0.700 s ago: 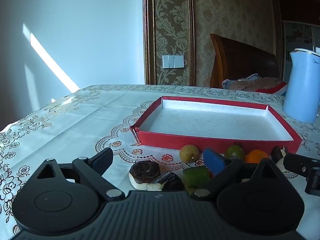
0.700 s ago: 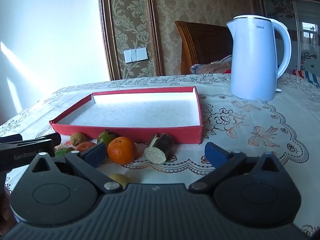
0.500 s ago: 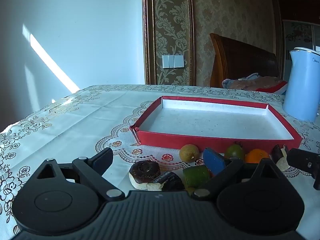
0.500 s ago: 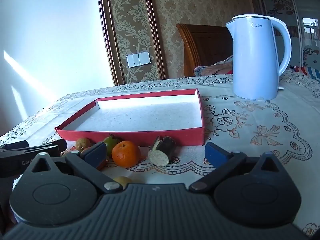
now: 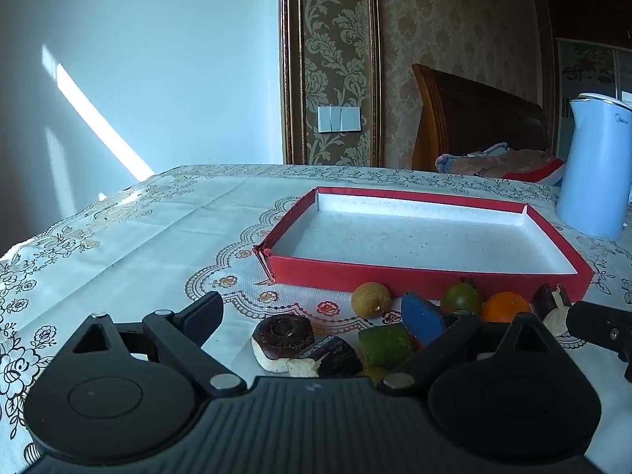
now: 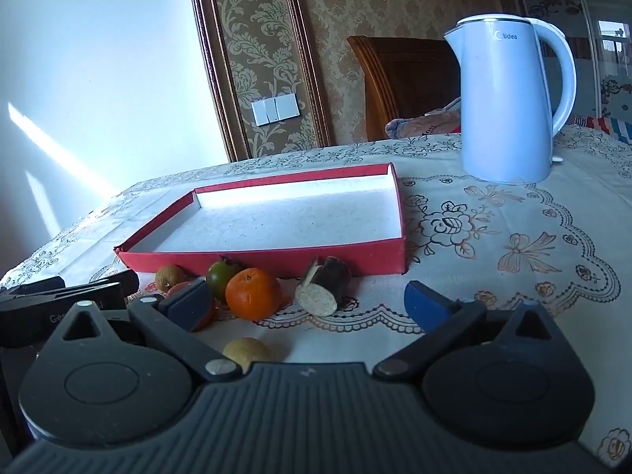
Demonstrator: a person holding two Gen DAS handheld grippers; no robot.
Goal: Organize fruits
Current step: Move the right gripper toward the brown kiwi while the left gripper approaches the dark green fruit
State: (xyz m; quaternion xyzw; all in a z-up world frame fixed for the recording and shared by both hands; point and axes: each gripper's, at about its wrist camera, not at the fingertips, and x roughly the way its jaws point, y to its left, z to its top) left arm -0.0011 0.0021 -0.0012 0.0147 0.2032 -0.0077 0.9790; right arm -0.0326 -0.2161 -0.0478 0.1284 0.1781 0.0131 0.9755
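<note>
Patterned tablecloth (image 6: 513,237) w/ white kettle (image 6: 509,98) at back right, shallow red tray (image 6: 276,258) mid-table. Left gripper (image 5: 316,316) & right gripper (image 6: 308,300) both wide open, holding nothing. Fruits just in front of tray's near wall: orange (image 6: 252,294), green fruit (image 6: 219,278), brown fruit (image 5: 371,299)

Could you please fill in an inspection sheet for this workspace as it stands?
Surface: table under a floral tablecloth.
Job's things: red tray holds nothing; orange, green fruit, brownish fruits, a green chunk and dark cut pieces lie in front of it.
Clutter: white kettle beyond the tray.
Grippers: left gripper and right gripper both open, holding nothing.
Cables: nothing seen.
Surroundings: patterned wall, light switches, wooden headboard.
</note>
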